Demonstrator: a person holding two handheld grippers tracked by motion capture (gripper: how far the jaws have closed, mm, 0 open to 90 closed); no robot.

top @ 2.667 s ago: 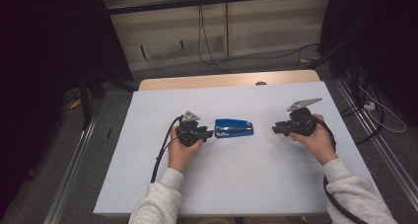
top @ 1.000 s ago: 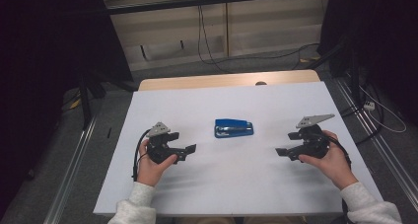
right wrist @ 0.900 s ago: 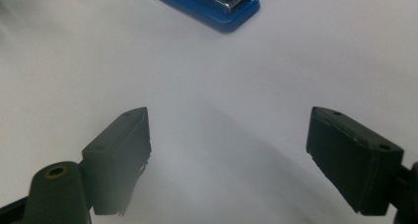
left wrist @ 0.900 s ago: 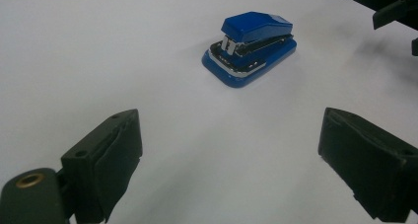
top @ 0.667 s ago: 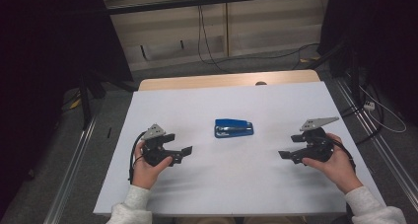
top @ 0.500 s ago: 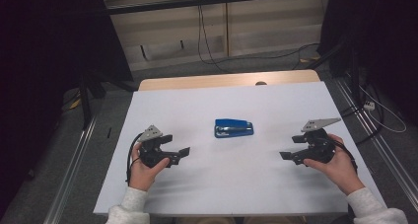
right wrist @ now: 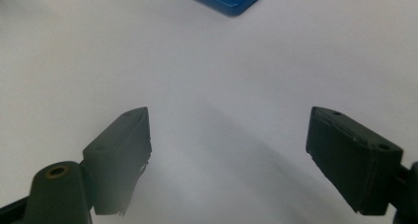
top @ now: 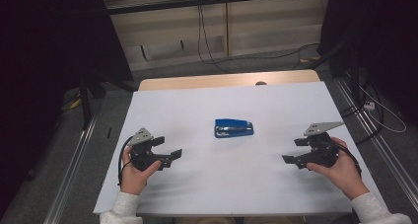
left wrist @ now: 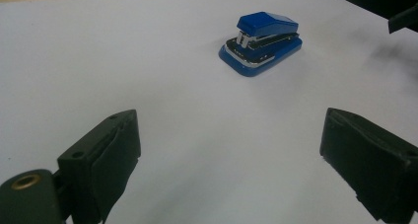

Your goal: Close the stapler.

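my left gripper (top: 170, 155) sits near the left edge of the white table (top: 197, 105), jaws spread wide with nothing between them, and my right gripper (top: 296, 152) sits near the right edge, equally wide and empty. the blue stapler (top: 233, 127) lies closed and flat about the middle of the table, well apart from both, its long side running left to right. the step in hand looks like resting clear of it, so to do that well i'd keep both grippers low, level and aimed inward, so either can slide straight back in and take the stapler across its narrow body rather than over its springy top. compared with the picture from 2.7 seconds ago, when both grippers stood just beside the stapler's ends, they have drawn back toward the table's sides; the stapler itself has not shifted.
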